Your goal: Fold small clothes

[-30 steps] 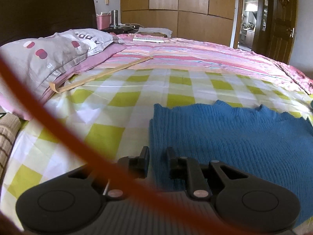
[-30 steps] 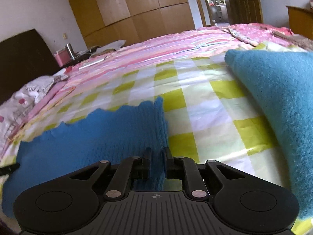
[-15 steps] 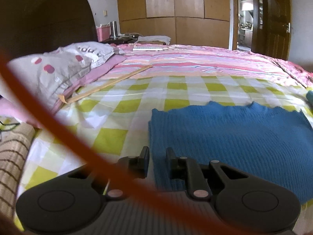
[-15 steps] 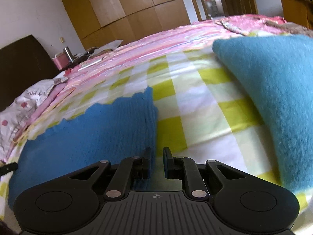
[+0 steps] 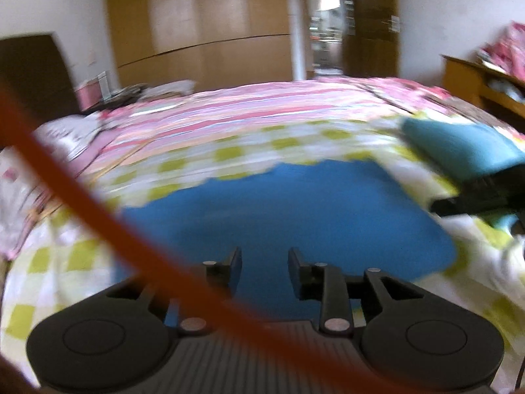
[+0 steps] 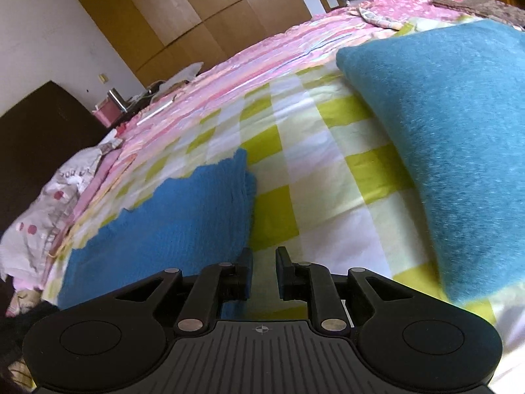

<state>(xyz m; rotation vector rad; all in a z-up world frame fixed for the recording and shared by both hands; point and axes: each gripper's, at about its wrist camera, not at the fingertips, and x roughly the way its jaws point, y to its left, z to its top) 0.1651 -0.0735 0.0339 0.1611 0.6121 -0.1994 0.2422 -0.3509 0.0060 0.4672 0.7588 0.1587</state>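
A blue knitted garment (image 5: 285, 216) lies flat on the green-checked sheet (image 5: 82, 256), its scalloped edge on the far side. My left gripper (image 5: 264, 262) hovers over its near part; the jaws are opening and nothing is pinched between them. This view is motion-blurred. In the right wrist view the garment (image 6: 170, 216) spreads to the left with a thick right edge. My right gripper (image 6: 264, 262) sits just off that edge, jaws opening over bare sheet (image 6: 295, 177), the left finger (image 6: 246, 262) beside the cloth. The right gripper's dark body (image 5: 475, 193) shows at the left view's right edge.
A thick teal folded blanket (image 6: 443, 131) lies on the bed to the right of the garment. Pink striped bedding (image 5: 262, 111) covers the far half, with pillows (image 6: 49, 203) at the left. An orange strap (image 5: 98, 216) crosses the left view. Wardrobes (image 5: 203, 26) stand behind.
My left gripper swung right, from the garment's left edge to over its middle, and its jaws widened. The right gripper's jaws also widened and it rolled slightly by the garment's right edge.
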